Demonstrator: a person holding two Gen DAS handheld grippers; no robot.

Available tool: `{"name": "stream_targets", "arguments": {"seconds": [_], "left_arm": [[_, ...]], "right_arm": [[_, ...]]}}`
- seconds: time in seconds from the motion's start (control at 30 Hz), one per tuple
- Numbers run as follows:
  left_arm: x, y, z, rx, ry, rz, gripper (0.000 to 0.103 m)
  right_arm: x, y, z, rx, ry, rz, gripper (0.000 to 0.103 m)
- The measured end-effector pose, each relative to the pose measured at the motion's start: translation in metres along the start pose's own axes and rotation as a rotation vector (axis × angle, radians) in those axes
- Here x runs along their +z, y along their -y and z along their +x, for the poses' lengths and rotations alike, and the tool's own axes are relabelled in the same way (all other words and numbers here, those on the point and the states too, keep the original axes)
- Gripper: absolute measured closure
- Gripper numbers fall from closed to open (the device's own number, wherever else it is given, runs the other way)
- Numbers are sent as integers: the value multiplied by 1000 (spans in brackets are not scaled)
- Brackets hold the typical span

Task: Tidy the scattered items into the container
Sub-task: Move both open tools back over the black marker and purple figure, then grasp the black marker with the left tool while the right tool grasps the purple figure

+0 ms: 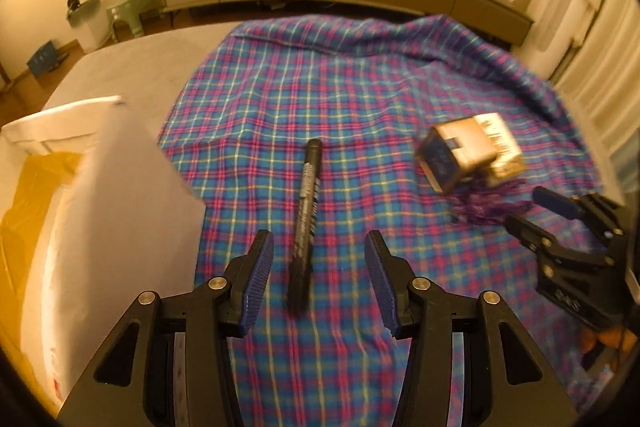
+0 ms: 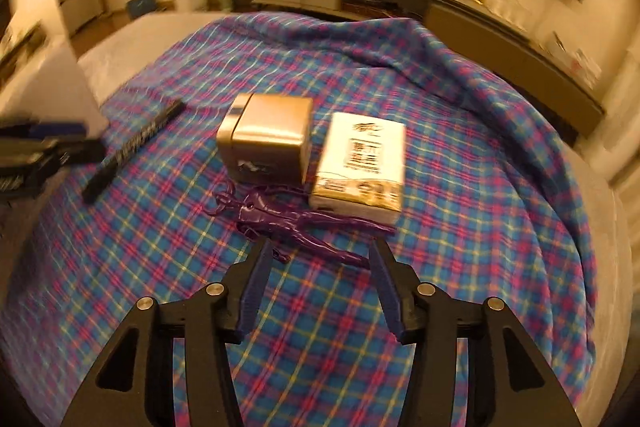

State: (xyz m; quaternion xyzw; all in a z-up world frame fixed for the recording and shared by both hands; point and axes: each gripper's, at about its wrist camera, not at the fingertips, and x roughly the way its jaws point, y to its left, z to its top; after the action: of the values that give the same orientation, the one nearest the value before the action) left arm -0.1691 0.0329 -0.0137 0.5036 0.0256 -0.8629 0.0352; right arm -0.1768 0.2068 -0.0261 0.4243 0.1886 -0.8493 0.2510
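A plaid cloth (image 1: 360, 99) is covering most of the grey surface (image 1: 132, 63) in both views, bunching into folds along its far edge. Only the left wrist view is showing the white container (image 1: 120, 195) standing at the cloth's left border, its flap open and a yellow lining (image 1: 28, 203) visible inside; the right wrist view is catching just a blurred white corner of it.

The left gripper (image 1: 320, 251) is hovering with its jaws spread wide, gripping nothing, while the black marker (image 1: 306, 223) is lying on the cloth between its blue pads, pointing away from the camera. In the right wrist view the same marker (image 2: 132, 155) is lying diagonally, well left of the other items.

The right gripper (image 2: 320, 259) is likewise hanging released and empty, just above the purple toy figure (image 2: 288, 223), which only this view is showing clearly; the left view is rendering it as a purple blur. Behind the figure, a gold box (image 2: 268, 143) and a white tissue pack (image 2: 360, 167) are sitting side by side, nearly touching. The left view is showing the box's blue face (image 1: 440, 163).
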Motion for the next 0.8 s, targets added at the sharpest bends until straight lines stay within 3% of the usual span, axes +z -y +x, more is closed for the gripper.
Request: {"name": "stream_targets", "arguments": {"seconds": [0.07,0.13,0.17,0.2,0.27,0.3,0.33,0.47,0.67,0.73,0.77,0.8], "left_arm": [[2,1,15,33,-16,7,53],[2,-2,29,58,-36,-8,53],[1,-4,34,56,-47,-20,53],[0,-6,38,46,-51,-33,52],[-1,-7,37,33,-37,-39,56],[-2,-6,36,24,-32,-23,78],[-3,-4,34,11,-35,-1,89],[-10,0,22,-34,-24,31,89],[-20,-4,-7,-90,-1,-2,90],[-23,-3,-12,-91,0,-5,90],[-24,-3,-13,-77,0,-9,89],[-24,-3,-13,-58,2,-16,89]], "right_arm": [[-2,-7,5,-5,-1,-60,49],[-2,-13,3,-18,5,-99,63],[-1,-13,1,-14,-1,-101,80],[0,-13,-1,6,-11,-92,88],[0,-14,-5,52,-28,-66,91],[0,-16,-6,60,-33,-60,93],[0,-17,-7,80,-42,-43,93],[-1,-20,-18,178,-54,57,102],[-6,-36,-40,223,-38,83,102],[-9,-40,-42,179,-17,68,100],[-10,-42,-41,153,-13,54,93],[-10,-44,-39,130,-8,36,79]]}}
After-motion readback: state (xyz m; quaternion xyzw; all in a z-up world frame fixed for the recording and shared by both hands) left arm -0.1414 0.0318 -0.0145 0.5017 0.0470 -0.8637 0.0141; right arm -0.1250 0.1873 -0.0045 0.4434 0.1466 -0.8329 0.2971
